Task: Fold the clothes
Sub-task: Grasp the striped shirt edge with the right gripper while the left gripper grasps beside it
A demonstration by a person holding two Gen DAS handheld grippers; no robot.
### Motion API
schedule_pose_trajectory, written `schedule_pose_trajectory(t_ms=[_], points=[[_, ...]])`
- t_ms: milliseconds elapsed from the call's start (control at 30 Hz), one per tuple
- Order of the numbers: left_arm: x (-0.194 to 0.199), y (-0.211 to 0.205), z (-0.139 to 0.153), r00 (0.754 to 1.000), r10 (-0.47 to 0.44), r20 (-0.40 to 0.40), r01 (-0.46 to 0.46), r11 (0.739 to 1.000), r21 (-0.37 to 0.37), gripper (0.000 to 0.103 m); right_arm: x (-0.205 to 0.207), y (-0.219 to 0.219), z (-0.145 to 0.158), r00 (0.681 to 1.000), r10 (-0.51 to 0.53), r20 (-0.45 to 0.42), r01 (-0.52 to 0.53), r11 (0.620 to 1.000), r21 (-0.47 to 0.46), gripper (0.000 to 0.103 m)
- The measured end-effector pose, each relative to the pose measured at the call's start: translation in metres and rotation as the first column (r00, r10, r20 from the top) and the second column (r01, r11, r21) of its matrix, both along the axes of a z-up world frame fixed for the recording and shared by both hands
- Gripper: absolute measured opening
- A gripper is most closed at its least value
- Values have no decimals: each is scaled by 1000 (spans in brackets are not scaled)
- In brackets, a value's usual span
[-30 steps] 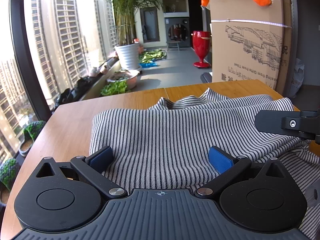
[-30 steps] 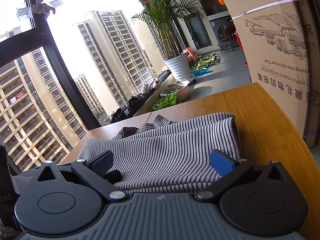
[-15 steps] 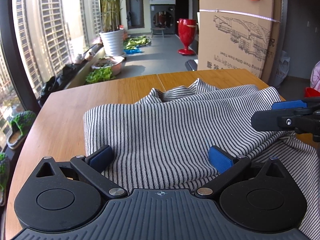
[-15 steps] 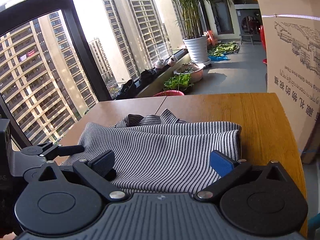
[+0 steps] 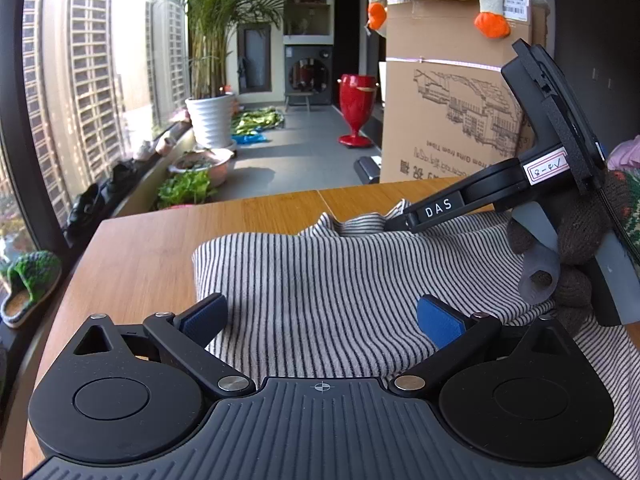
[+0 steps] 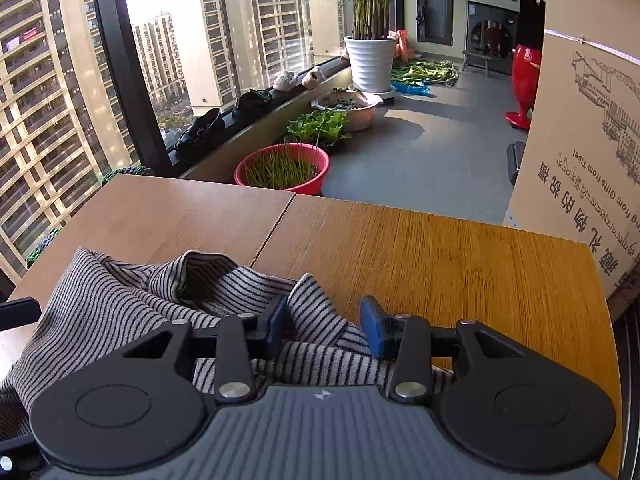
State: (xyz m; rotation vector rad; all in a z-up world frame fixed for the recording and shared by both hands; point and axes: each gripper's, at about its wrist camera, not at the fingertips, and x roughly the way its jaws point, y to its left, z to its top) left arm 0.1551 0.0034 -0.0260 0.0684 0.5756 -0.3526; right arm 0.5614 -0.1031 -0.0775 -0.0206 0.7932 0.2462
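1. The striped shirt (image 5: pixel 320 280) lies partly folded on the wooden bench (image 5: pixel 160 236), collar (image 6: pixel 208 276) toward the far edge.
2. Left gripper (image 5: pixel 320 320) – jaws spread wide, holding nothing, low over the shirt's near part.
3. Right gripper (image 6: pixel 324 326) – jaws partly open astride a fold of collar cloth; whether they pinch it I cannot tell.
4. A cardboard box (image 5: pixel 452 120) stands beyond the bench, a red tub of grass (image 6: pixel 282 168) on the floor.

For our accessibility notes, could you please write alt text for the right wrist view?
The right gripper is partly closed around a fold of striped shirt near its collar, on a wooden table. Potted plants and tower blocks lie beyond.
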Motion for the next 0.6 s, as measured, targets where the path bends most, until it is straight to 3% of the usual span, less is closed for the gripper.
schedule_pose_trajectory(t_ms=[67, 167, 333, 433, 467, 500, 533, 600], points=[[-7, 17, 15, 999, 38, -6, -38, 998, -44, 103, 13, 2, -3, 1000, -14, 1, 14, 1000, -1, 20], [-31, 41, 32, 996, 86, -35, -89, 994, -68, 103, 17, -4, -1, 999, -31, 31, 29, 999, 39, 14], [-66, 40, 20, 993, 120, -7, -119, 992, 45, 103, -18, -7, 41, 987, 10, 160, -28, 993, 113, 10], [-74, 44, 10, 988, 154, -16, -154, 988, 29, 98, -67, -14, 54, 972, 75, 224, -102, 989, 108, 10], [-73, 46, 8, 985, 170, -36, -170, 985, 7, 83, -80, -17, 53, 969, 92, 229, -120, 987, 109, 9], [-72, 49, 8, 981, 181, -64, -183, 983, -25, 56, -92, -19, 51, 967, 108, 229, -137, 984, 112, 9], [-70, 53, 7, 977, 191, -94, -197, 979, -57, 48, -100, -21, 46, 970, 121, 213, -149, 981, 123, 9], [-68, 59, 13, 974, 193, -115, -207, 970, -131, 46, -135, -29, 29, 975, 149, 165, -173, 975, 141, 9]])
